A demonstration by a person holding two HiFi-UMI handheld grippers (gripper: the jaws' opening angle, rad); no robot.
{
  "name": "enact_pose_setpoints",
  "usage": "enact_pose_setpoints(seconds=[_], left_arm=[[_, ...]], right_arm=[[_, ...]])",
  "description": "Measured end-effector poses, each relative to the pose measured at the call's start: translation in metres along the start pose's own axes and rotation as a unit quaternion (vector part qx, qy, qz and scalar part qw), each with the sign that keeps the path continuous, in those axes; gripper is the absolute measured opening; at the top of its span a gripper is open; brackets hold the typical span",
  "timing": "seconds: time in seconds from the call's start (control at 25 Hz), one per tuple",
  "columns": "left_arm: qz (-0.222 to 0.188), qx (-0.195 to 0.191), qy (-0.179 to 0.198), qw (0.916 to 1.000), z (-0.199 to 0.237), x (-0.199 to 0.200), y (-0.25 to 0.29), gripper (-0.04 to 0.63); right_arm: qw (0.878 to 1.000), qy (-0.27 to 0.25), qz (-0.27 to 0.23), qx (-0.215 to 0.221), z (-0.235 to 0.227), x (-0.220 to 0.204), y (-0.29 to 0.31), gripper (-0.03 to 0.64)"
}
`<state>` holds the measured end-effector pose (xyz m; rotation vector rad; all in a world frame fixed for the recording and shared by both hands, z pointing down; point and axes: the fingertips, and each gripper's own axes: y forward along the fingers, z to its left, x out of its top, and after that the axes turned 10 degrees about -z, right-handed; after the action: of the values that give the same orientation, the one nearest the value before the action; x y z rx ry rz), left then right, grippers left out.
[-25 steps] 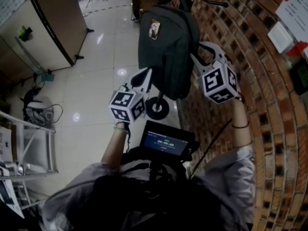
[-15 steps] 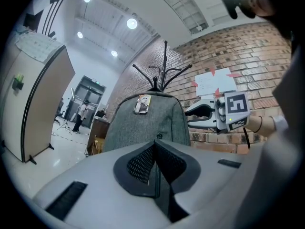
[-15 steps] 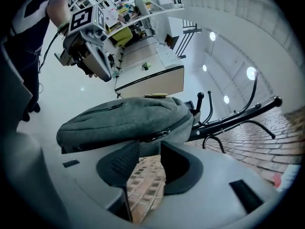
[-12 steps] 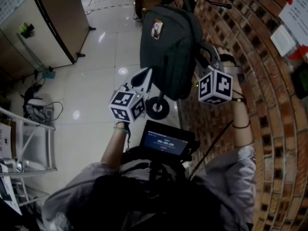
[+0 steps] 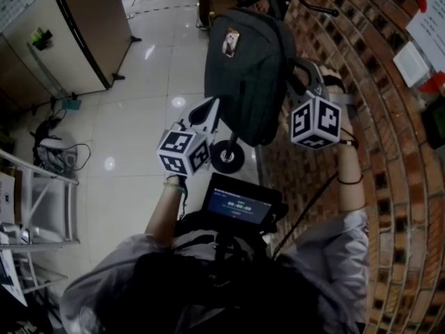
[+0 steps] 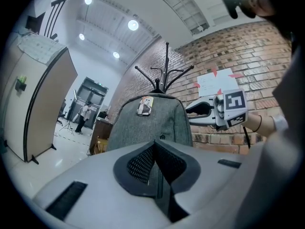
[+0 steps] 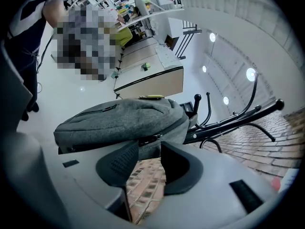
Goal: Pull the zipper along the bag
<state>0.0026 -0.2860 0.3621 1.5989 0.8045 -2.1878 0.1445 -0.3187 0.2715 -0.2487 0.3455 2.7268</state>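
Rolled over at the wrist since a second ago, the right gripper now shows different faces of its marker cube, and its jaws have just been opening. The left gripper has not budged.

Nearest the wearer, a small lit screen sits at chest height, with both forearms reaching out past it. The left gripper is held level at the near left of the bag. Its jaws are drawn together, and a thin strip of the grey fabric looks pinched between the pads at the bag's lower edge.

On the right, hard by the brick wall, the right gripper's jaws stand wide apart and grip nothing. Bare brick shows through the gap. The zipper pull on the bag's side lies just past the tips, in line with the gap but untouched.

The bag is grey with a small picture patch near its top, and it hangs from a black coat stand against the wall. Farther off to the left, glossy pale floor tiles run back to a tall beige cabinet.
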Motion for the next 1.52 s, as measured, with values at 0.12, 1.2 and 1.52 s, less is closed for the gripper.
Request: enact_pose_setpoints(seconds=[0.12,1.2,1.52], left_arm=[[0.0,0.001,0.0,1.0,0.001,0.0,0.0,0.007],[-0.001,0.012,-0.013,0.9998,0.004,-0.004,0.001,0.006],[-0.001,0.008,-0.015,0.9999,0.0,-0.008,0.005,0.006]], right_arm=[[1.0,0.006,-0.01,-0.007,0.0,0.0,-0.002,0.156],[0.989,-0.114,-0.034,-0.086,-0.017,0.02,0.0,0.075],[0.979,-0.203,-0.033,-0.007,-0.007,0.023,0.01,0.02]])
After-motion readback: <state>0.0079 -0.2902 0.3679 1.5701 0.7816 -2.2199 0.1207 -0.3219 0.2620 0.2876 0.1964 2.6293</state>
